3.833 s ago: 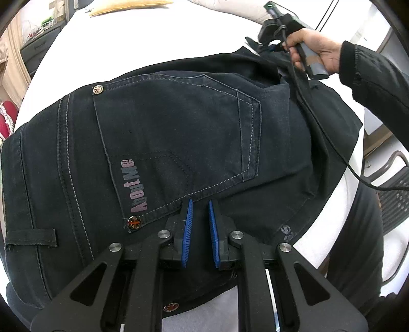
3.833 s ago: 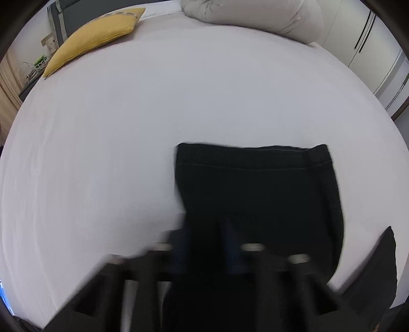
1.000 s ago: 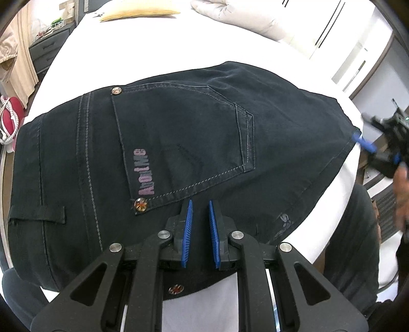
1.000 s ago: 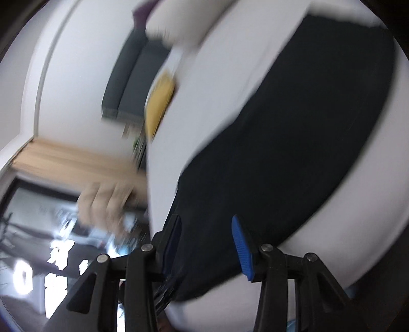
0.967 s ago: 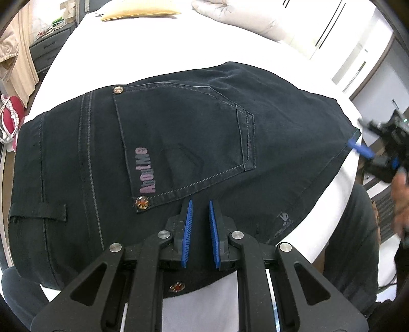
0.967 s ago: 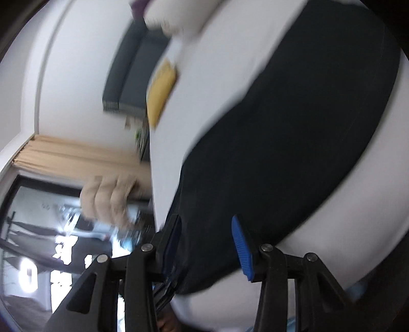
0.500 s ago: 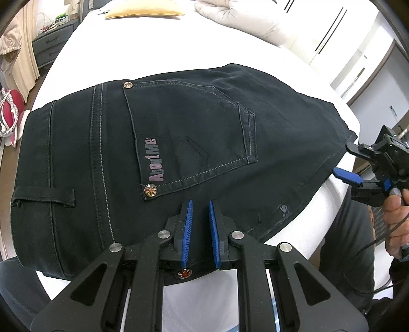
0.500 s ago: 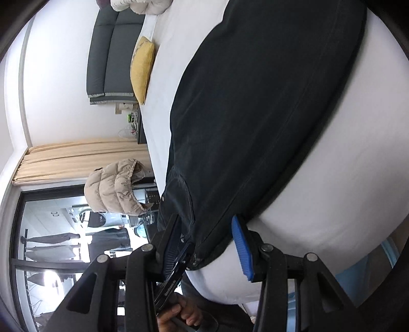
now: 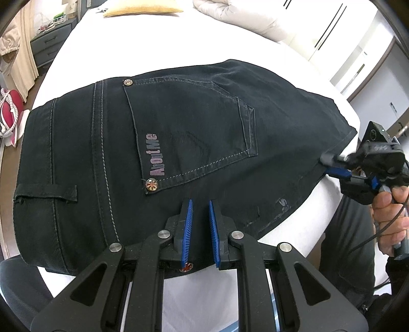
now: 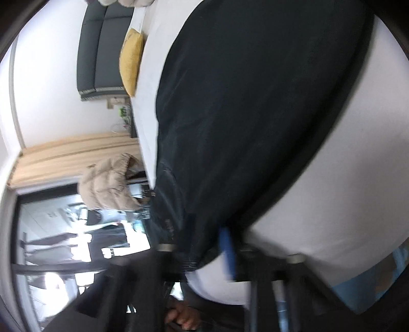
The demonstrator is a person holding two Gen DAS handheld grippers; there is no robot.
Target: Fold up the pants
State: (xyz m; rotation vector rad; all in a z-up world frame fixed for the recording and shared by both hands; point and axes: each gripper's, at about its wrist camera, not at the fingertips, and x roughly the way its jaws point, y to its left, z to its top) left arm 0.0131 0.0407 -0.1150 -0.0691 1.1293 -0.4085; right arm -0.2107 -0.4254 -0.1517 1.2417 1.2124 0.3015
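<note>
Black jeans (image 9: 204,127) lie folded on the white bed (image 9: 306,222), back pocket up. My left gripper (image 9: 199,204) is at their near edge, blue pads a narrow gap apart with the dark fabric running between them. At the pants' right-hand edge, a hand holds my right gripper (image 9: 326,167). Its jaws are closing with the edge of the cloth between them. The right wrist view is blurred and rolled sideways. There the pants (image 10: 255,115) taper into the right gripper (image 10: 204,245), with one blue pad (image 10: 227,252) against the cloth; the other pad is hidden.
A yellow pillow (image 9: 143,7) and a white duvet (image 9: 255,18) lie at the far end of the bed. Grey drawers (image 9: 48,43) stand at the left and wardrobe doors (image 9: 358,63) at the right. The person's hand (image 9: 391,204) and dark trousers are at the bed's right edge.
The right gripper came in from beside the bed to the pants' right edge, and its wide jaws narrowed onto the cloth. The left gripper's pads kept the same gap.
</note>
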